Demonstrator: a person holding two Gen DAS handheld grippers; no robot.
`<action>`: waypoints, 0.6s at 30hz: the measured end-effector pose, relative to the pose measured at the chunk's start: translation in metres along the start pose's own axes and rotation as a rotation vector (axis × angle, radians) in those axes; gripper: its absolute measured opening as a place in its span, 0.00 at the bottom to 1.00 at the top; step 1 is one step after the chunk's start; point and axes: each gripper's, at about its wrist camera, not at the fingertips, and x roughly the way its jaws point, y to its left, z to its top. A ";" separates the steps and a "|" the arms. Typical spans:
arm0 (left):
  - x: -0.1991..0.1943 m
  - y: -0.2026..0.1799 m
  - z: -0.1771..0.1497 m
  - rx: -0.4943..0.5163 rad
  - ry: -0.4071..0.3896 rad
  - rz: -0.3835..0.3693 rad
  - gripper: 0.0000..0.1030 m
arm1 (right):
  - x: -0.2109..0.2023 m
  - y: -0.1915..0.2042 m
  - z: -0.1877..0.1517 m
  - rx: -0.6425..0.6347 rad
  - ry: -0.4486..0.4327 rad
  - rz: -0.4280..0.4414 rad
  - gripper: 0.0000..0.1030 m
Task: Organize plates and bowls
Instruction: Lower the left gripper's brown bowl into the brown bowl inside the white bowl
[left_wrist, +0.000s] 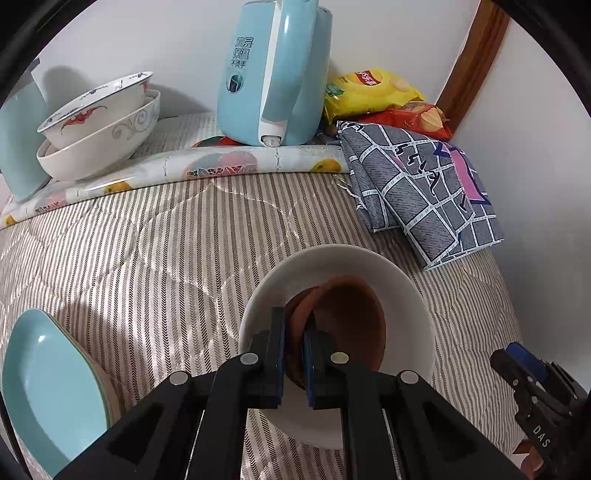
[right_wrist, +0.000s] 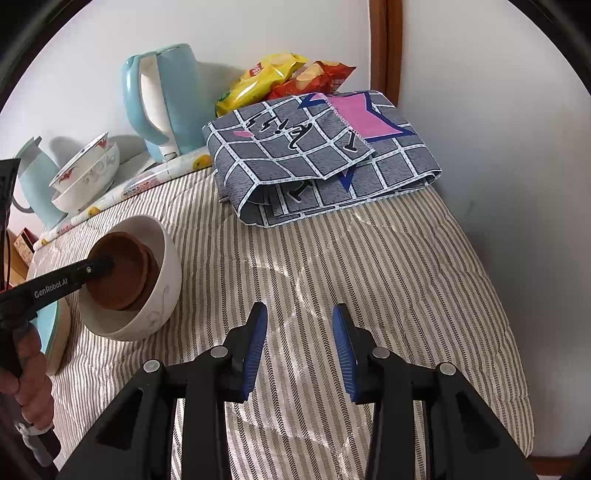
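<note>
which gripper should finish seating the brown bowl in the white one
Left. The left gripper is already shut on the brown bowl's rim, inside the white bowl. The right gripper is open over bare striped quilt, holding nothing, off to one side.

Bowls: 2 stacked white bowls (left_wrist: 96, 136) far left, 1 white bowl (left_wrist: 336, 332) near w/ 2 brown bowls (left_wrist: 343, 325) inside. 1 teal plate (left_wrist: 51, 387) near left. 1 kettle (left_wrist: 273, 74), 2 snack bags (left_wrist: 388, 103), 1 folded cloth (left_wrist: 424, 192) far right.
</note>
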 end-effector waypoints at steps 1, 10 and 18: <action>0.000 0.001 0.000 -0.003 0.002 -0.005 0.09 | 0.000 0.001 0.000 -0.005 0.002 0.002 0.35; 0.000 0.000 -0.001 0.007 0.020 -0.031 0.10 | 0.000 0.015 -0.003 -0.039 0.015 0.011 0.35; -0.013 0.002 -0.001 0.009 0.013 -0.047 0.10 | -0.005 0.025 0.001 -0.048 0.009 0.030 0.35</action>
